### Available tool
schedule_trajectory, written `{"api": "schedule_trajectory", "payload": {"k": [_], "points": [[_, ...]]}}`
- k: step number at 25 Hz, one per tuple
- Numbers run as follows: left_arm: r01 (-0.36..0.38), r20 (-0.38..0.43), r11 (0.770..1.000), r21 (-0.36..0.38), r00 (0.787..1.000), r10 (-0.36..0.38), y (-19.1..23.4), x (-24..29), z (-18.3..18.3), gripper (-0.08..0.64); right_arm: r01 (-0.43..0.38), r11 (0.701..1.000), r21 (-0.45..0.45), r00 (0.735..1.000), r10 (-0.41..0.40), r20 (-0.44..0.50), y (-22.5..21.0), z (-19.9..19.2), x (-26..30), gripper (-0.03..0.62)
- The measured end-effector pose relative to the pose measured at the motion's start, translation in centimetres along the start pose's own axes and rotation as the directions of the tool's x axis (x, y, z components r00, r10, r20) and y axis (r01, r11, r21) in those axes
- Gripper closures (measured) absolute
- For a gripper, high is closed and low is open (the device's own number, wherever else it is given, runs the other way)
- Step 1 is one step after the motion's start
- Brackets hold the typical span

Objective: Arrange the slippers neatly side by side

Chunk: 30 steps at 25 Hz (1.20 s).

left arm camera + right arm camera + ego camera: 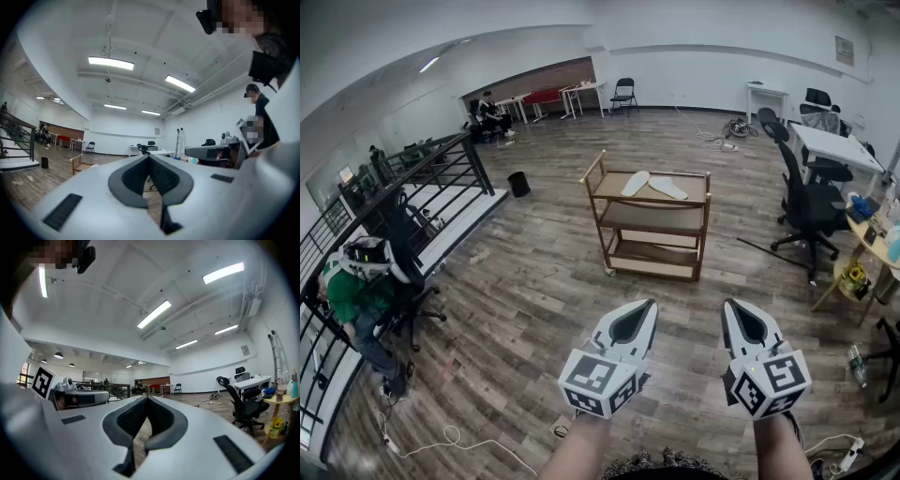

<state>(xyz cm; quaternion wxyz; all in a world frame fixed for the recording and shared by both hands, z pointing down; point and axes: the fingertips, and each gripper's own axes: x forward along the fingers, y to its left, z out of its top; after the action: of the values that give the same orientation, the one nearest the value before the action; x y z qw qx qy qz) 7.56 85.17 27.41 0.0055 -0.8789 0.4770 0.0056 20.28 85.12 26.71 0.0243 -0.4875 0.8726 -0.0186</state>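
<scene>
Holding level and low in front of the body, the left tool (648, 306) is clenched on nothing, its jaws meeting at the tips with only floor visible behind them, and the right tool (733, 306) beside it is clenched and empty in the same way. Both are well apart from the work: the two pale slippers (652, 186) lie on the top shelf of a wooden cart (655, 232) that stands across the plank floor (525, 281) ahead. They are splayed, close together at the far ends and spread at the near ends, so the step in hand seems to be the approach. To do it well, I would walk up square to the cart's long side, release the jaws before reaching in, and leave one slipper as the reference. The other looks thin and flat, so it is best taken by its edge, swung parallel, then slid until heels and toes line up. The raised side rails may crowd a low reach. Of the cart's three shelves only the top one visibly carries anything, the slippers
</scene>
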Motion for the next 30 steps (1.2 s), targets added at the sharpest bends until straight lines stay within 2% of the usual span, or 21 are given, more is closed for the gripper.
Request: {"api": "schedule_trajectory", "payload": {"k": [3,5,7,12,14,22,26,30], "points": [[-0.071,0.003,0.997,-0.027,0.997,0.072,1.6,-0.4,0.5,0.566,-0.004,1.000,0.027,1.000,0.004,-0.010,0.0,-0.2,0.3,0.589],[-0.141,-0.004,0.989,-0.053,0.990,0.141,2.3,-1.2,0.3,0.566,0.008,0.999,0.038,1.000,-0.008,-0.016,-0.2,-0.5,0.0,0.589],[-0.177,-0.006,0.982,-0.071,0.984,0.178,2.6,-1.9,-0.1,0.566,0.017,0.999,0.038,1.000,-0.016,-0.019,-0.2,-0.8,-0.3,0.589],[-0.085,0.044,0.994,-0.072,0.995,0.089,1.3,-2.5,0.2,0.566,0.004,1.000,0.023,1.000,-0.004,-0.025,0.4,-1.0,-0.3,0.589],[-0.069,0.046,0.996,-0.061,0.996,0.072,1.0,-2.6,0.2,0.566,0.001,1.000,0.027,1.000,0.000,-0.027,0.4,-1.2,-0.4,0.589],[-0.074,0.035,0.995,-0.065,0.996,0.076,1.8,-4.3,0.1,0.566,0.008,0.999,0.050,1.000,-0.007,-0.025,1.4,-1.3,-0.8,0.589],[-0.073,0.066,0.995,-0.068,0.995,0.077,2.4,-4.6,0.4,0.566,0.012,1.000,0.028,1.000,-0.011,-0.014,1.3,-0.7,-0.9,0.589],[-0.091,0.034,0.993,-0.078,0.995,0.094,3.8,-5.2,-0.6,0.566,0.026,0.998,0.050,1.000,-0.026,-0.005,1.2,-1.2,-0.5,0.589]]}}
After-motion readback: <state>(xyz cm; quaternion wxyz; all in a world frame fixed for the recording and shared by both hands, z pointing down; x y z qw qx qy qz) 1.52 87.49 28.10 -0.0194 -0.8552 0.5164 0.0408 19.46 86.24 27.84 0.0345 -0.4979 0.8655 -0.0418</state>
